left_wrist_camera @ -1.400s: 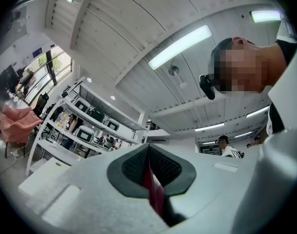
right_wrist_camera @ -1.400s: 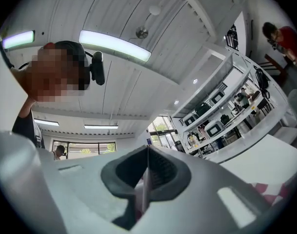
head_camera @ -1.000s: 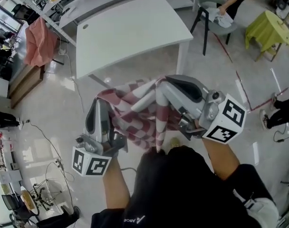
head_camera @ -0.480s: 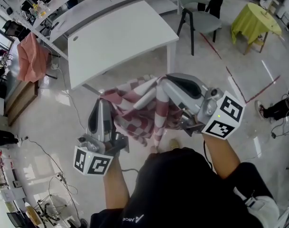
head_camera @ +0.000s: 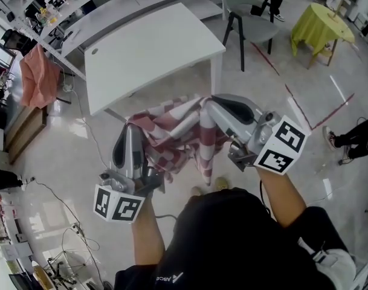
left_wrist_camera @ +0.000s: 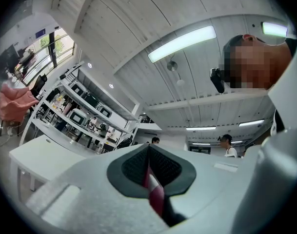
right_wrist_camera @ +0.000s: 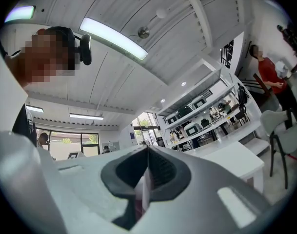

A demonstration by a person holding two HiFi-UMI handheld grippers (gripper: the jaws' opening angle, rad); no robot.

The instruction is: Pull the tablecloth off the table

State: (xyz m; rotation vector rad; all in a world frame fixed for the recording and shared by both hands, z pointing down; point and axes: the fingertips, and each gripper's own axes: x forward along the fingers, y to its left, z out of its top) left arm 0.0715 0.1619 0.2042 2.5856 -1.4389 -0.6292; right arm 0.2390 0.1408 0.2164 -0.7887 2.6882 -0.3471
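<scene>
The red-and-white checked tablecloth hangs bunched in the air between my two grippers, off the bare white table behind it. My left gripper is shut on one edge of the cloth; a red strip of it shows pinched between the dark pads. My right gripper is shut on another edge, and a pale fold of cloth sits between its pads. Both grippers point upward, toward the ceiling. A loose end of the cloth dangles down between them.
A grey chair stands right of the table. A small table under a yellow-green cloth is at the far right. A pink cloth drapes over furniture at left. A person's legs show at the right edge. Cables lie on the floor at left.
The table and chair have shifted slightly down and left in the head view. The dangling end of the cloth has swung. Both grips are unchanged.
</scene>
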